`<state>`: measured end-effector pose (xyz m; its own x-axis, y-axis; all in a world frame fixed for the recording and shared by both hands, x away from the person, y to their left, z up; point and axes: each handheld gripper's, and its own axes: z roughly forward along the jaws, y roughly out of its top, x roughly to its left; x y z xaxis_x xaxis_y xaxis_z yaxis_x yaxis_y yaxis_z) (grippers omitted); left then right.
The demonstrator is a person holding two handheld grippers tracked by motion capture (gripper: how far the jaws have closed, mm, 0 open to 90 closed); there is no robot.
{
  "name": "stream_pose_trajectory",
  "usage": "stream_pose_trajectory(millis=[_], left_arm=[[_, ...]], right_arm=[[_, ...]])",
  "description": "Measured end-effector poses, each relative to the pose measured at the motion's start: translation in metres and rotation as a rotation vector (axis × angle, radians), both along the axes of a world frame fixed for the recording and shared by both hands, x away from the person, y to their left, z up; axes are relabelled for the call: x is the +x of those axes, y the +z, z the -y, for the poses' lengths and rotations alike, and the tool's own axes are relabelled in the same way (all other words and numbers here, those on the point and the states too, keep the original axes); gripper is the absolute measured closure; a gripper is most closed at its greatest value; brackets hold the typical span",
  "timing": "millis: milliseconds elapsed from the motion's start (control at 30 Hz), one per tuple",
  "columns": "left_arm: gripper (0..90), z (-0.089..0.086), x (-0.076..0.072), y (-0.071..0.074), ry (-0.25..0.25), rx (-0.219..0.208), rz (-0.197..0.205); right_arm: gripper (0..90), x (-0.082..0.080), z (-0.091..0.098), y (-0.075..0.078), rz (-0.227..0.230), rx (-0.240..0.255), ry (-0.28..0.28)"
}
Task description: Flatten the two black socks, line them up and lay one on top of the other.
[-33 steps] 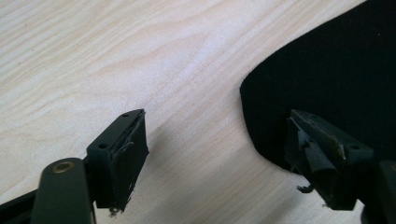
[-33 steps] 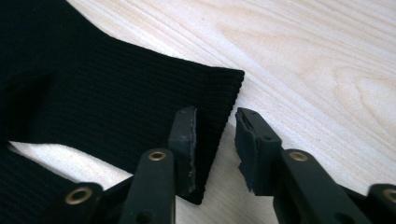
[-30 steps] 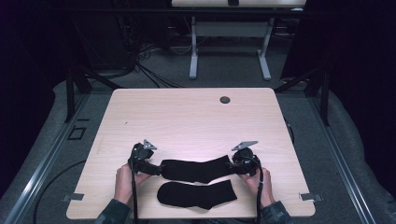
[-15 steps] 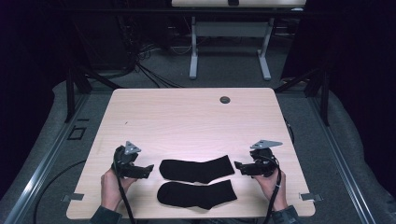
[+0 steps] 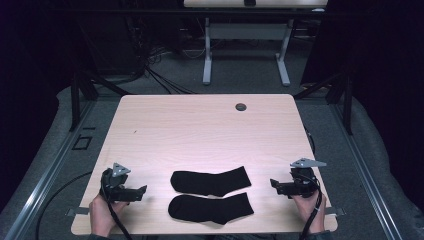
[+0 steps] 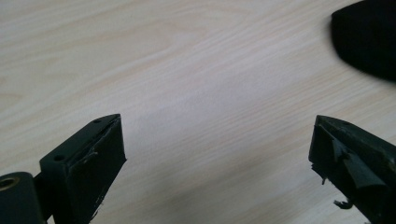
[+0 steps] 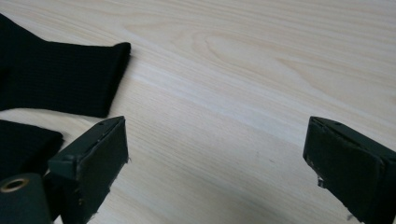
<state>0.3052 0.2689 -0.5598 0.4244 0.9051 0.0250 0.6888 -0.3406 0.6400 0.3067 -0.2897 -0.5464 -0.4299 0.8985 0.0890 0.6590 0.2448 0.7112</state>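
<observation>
Two socks (image 5: 211, 181) (image 5: 211, 208) lay flat, side by side at 6 o'clock on surface (image 5: 200, 130); laying-out looked finished; left gripper (image 5: 142, 190) and right gripper (image 5: 273, 184) apart from them, jaws just spread wide, nothing between

2 socks (image 5: 210, 182) between grippers, on table (image 5: 200, 130)

in the left gripper view a sock (image 6: 369, 37) is cut off by the top and right edges, and its outline is blurred, so which sock it is cannot be told. in the right gripper view the far sock (image 7: 56, 77) runs out past the left edge, and the near sock (image 7: 23, 144) is partly hidden behind a jaw. in the high view the person's forearms are cut off by the bottom edge, and a small dark disc (image 5: 241, 106) at the worktop's far side is too small to tell.
</observation>
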Motion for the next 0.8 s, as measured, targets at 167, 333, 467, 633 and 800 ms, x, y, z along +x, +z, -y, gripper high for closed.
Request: stream_pose_trajectory(millis=[167, 333, 467, 633, 800], left_arm=[[3.0, -0.009, -0.001, -0.011, 0.025, -0.017, -0.011], [2.4, -0.016, -0.001, -0.021, 0.041, -0.030, -0.028], [1.5, -0.018, -0.002, -0.024, 0.045, -0.040, -0.018], [0.0, -0.018, -0.003, -0.027, 0.043, -0.032, 0.013], [0.0, -0.019, -0.004, -0.030, 0.047, -0.046, 0.038]], right_arm=[[2.7, -0.003, 0.011, -0.010, -0.021, -0.011, -0.026], [0.5, -0.006, 0.020, -0.021, -0.028, -0.041, -0.048], [0.0, -0.005, 0.027, -0.028, -0.033, -0.036, -0.069], [0.0, -0.003, 0.030, -0.038, -0.025, -0.046, -0.079], [0.0, -0.005, 0.027, -0.042, 0.006, -0.088, -0.092]])
